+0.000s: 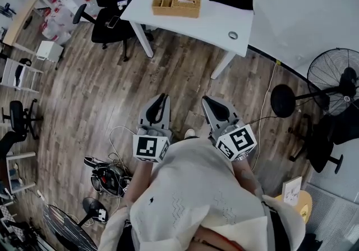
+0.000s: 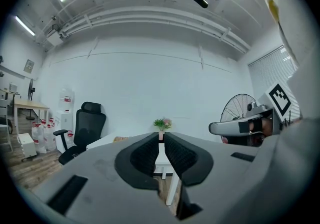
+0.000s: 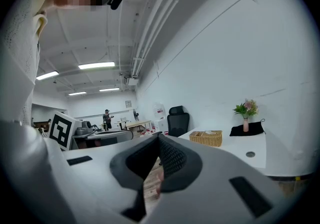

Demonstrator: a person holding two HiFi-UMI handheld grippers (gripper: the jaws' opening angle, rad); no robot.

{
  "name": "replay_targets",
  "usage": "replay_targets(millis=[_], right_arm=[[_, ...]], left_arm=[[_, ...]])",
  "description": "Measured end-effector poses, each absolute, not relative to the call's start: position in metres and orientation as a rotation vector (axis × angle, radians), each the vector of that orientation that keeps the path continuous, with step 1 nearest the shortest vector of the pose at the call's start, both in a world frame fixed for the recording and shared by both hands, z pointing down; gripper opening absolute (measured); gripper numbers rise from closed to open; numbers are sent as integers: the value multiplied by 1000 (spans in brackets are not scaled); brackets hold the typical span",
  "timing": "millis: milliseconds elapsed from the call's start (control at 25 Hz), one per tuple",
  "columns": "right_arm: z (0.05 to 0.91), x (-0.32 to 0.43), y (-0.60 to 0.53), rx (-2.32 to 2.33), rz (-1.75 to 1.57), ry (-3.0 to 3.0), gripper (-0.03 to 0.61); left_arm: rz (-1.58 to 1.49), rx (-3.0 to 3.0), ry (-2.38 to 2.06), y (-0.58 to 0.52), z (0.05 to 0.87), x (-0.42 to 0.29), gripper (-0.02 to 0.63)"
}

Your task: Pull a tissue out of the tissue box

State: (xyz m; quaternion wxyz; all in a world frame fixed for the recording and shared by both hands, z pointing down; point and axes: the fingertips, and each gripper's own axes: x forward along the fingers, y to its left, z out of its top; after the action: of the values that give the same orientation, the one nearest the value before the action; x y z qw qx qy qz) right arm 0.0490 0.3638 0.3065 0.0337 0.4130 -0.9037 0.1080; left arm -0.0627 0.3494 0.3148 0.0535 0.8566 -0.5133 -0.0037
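Evidently the reach is not yet under way: the person stands on the wooden floor (image 1: 101, 92), well apart from the white table (image 1: 190, 28), and holds both tools level in front of the body, aimed toward that table. The left gripper (image 1: 163, 97) has its jaws together with nothing between them, and the right gripper (image 1: 206, 99) is likewise closed and empty. I judge this a carrying posture, since nothing is within reach to grasp. The tissue box (image 1: 176, 5), a woven one, sits on the table's left part, near the black office chair (image 1: 110, 3). Its long axis runs left to right across the head view, close to parallel with the table's near edge. Its opening faces up. A pale patch on its right half may be the tissue, but it is too small to be sure.
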Motion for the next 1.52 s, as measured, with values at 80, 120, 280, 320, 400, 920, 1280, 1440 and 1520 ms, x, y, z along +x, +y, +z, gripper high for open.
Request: replay_targets(millis=[80, 120, 280, 320, 400, 920, 1280, 1440, 1520], right_arm=[[309, 53, 361, 1260, 329, -2775, 0], [311, 56, 360, 1255, 328, -2769, 0], [316, 64, 355, 1230, 344, -2762, 0], [315, 64, 354, 1222, 348, -2770, 0], [314, 65, 351, 1212, 345, -2785, 1], [323, 86, 314, 1336, 364, -2734, 2], [334, 77, 259, 1432, 365, -2685, 2], [331, 59, 226, 1447, 330, -2674, 2], [333, 51, 210, 1444, 320, -2663, 2]], left_arm=[[-27, 2577, -1597, 347, 316, -66, 25], [-34, 2564, -1613, 346, 316, -67, 46], [-39, 2538, -1648, 344, 317, -65, 130], [-38, 2538, -1654, 343, 316, -64, 129], [-36, 2539, -1660, 339, 315, -63, 129], [-73, 2606, -1627, 286, 311, -50, 117], [-97, 2649, -1531, 225, 320, -62, 117], [-90, 2657, -1500, 188, 323, -75, 117], [-84, 2663, -1476, 171, 325, -78, 117]])
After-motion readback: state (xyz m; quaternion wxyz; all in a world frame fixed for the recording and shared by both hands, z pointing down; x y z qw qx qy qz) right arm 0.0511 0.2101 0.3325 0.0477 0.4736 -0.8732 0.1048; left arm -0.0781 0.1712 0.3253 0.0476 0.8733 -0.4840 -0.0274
